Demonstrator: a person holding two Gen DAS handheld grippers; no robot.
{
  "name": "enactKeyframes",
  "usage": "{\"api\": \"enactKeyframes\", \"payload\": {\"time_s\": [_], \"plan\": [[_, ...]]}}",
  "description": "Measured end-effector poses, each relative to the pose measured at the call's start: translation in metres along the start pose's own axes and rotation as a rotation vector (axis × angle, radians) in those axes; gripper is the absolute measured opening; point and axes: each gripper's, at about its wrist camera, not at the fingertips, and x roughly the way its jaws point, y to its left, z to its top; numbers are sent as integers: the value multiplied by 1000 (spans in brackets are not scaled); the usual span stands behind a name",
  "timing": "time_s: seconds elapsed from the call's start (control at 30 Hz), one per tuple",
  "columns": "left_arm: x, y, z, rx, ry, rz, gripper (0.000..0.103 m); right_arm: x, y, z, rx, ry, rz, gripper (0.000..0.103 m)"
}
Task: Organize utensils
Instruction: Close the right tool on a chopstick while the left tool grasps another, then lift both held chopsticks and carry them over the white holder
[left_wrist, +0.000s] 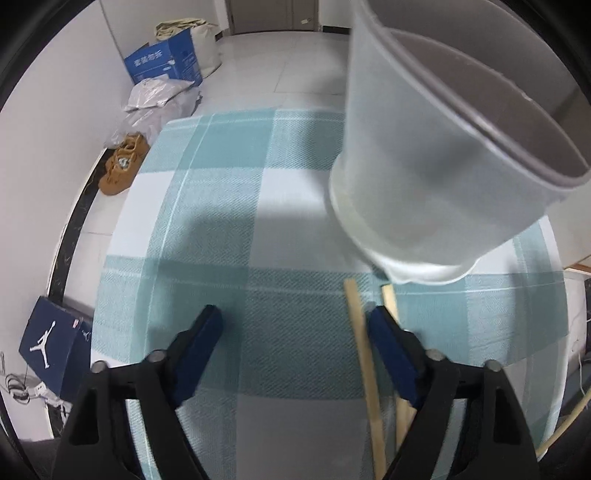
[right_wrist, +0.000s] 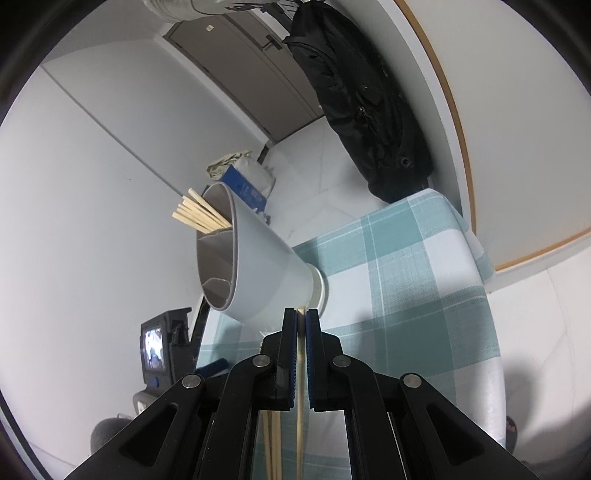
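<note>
In the left wrist view a translucent grey utensil holder fills the upper right, standing on the bench with its rim toward the lens; its inside cannot be seen from here; two wooden chopsticks lie on the checked teal-and-white cloth below its foot, running down toward the bottom edge; the left tool hangs over the cloth with its jaws set wide, and whether its right finger, which lies between the two sticks, touches either cannot be told; the broad stretch of cloth between the fingers and to their left is bare; the bench's far edge curves across the upper middle, with tiled floor beyond, and past the left edge sit a blue carton, white bags, brown shoes and a dark shoebox. In the right wrist view the same holder appears tilted by the lens near the bench's left edge, divided inside into compartments; a bundle of chopsticks stands in the far compartment, ends fanned out above the rim, while the nearer compartments look empty; the right tool is clamped narrow on a single chopstick, its tip just short of the holder's base; more sticks lie beneath the tool; to the right the cloth is clear up to the bench's rounded edge, where a black coat hangs beyond the far corner.
</note>
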Motion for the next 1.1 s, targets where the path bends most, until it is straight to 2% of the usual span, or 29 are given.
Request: {"api": "enactKeyframes", "payload": {"time_s": [0.13,0.17,0.2,0.23,0.27,0.43,0.53,0.93,1.1], "plan": [[-3,-7,-1,35,-23,-23,49,1,-3,1,3,1,-14,4],[-4,-9,-1,40,-27,-25,35,2,-4,1,2,2,-21,4],[-6,-9,-1,44,-31,-29,27,2,-5,1,2,3,-26,4],[-7,-9,-1,48,-33,-37,13,3,-5,1,4,4,-30,4],[-7,-9,-2,47,-31,-46,7,4,-6,0,6,6,-31,4],[-9,-4,-1,13,-34,-84,3,5,-5,-3,-12,6,-44,4],[-18,-2,1,3,-67,-100,3,5,-3,-5,-32,-2,-56,4],[-81,5,-3,-28,-296,-198,2,4,12,-17,-84,-14,-74,4],[-95,16,-4,-37,-358,-238,2,-2,30,-20,-136,-46,-60,4]]}}
